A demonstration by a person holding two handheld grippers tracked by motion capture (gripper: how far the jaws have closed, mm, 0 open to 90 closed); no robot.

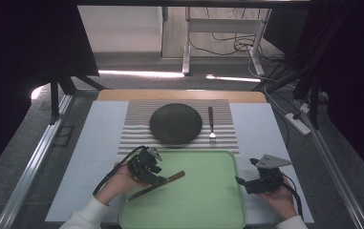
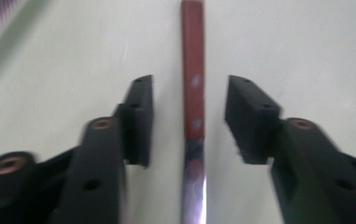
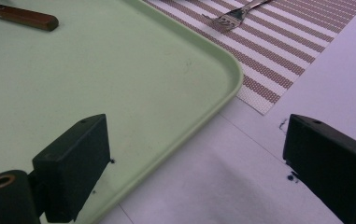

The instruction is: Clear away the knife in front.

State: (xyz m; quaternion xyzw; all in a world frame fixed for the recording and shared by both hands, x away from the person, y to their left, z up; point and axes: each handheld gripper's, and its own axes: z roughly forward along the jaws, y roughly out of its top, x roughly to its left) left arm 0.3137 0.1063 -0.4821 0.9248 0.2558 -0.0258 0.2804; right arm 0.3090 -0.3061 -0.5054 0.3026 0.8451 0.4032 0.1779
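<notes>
Left gripper view has the left gripper (image 2: 188, 119) straddling the knife (image 2: 193, 116) with jaws spread, pads clear; it lies flat by the green tray's (image 1: 218, 200) left edge, apparently released or awaiting a pinch

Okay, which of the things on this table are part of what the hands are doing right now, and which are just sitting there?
In the job:
- knife, lying between the open jaws of the left hand-held gripper
- green tray under the knife

Just lying about:
- dark plate on the striped placemat
- fork beside the plate
- right hand-held gripper, open at the tray's corner
</notes>
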